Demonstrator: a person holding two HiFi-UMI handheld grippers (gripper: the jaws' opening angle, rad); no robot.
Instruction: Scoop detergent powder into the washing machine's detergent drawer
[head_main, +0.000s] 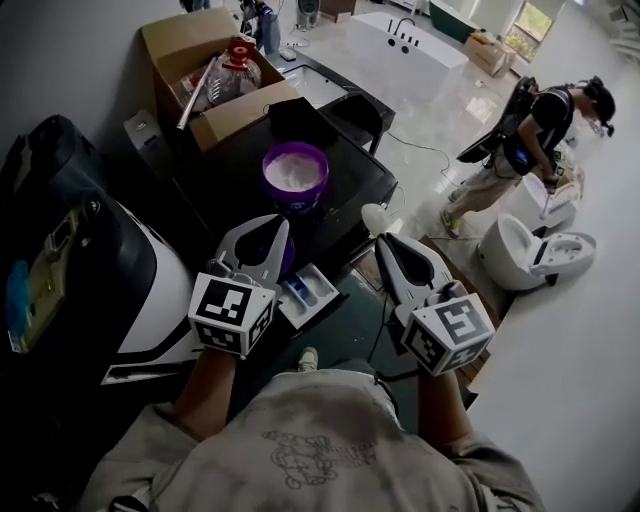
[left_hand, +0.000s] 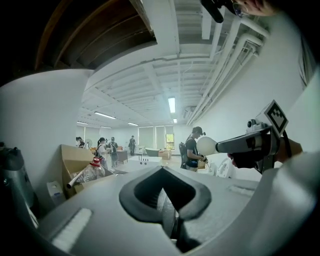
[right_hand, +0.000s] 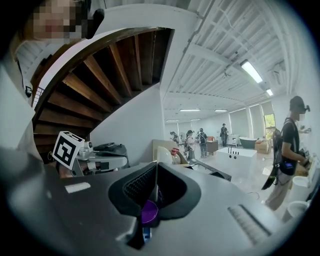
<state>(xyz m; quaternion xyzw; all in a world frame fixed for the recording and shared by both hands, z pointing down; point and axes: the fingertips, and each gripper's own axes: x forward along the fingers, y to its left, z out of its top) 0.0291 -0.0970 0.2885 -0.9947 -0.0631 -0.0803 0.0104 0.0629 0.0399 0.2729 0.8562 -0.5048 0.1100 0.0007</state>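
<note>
A purple tub (head_main: 295, 172) filled with white detergent powder stands on a dark tabletop (head_main: 345, 205). Below it, the washing machine's detergent drawer (head_main: 305, 290) is pulled open and shows blue compartments. My right gripper (head_main: 387, 240) is shut on the handle of a white scoop (head_main: 374, 217), which is held in the air to the right of the tub. In the right gripper view, the scoop (right_hand: 163, 156) sticks up from the shut jaws (right_hand: 156, 170). My left gripper (head_main: 274, 226) hangs over the drawer, below the tub. Its jaws (left_hand: 163, 172) are shut with nothing between them. The left gripper view also shows the scoop (left_hand: 206, 145).
The white washing machine (head_main: 160, 285) with a dark bag (head_main: 50, 230) on top is at the left. A cardboard box (head_main: 215, 85) with a plastic bottle stands behind the table. A person (head_main: 525, 135) bends over white toilets (head_main: 530, 248) at the right. A bathtub (head_main: 405, 42) stands far back.
</note>
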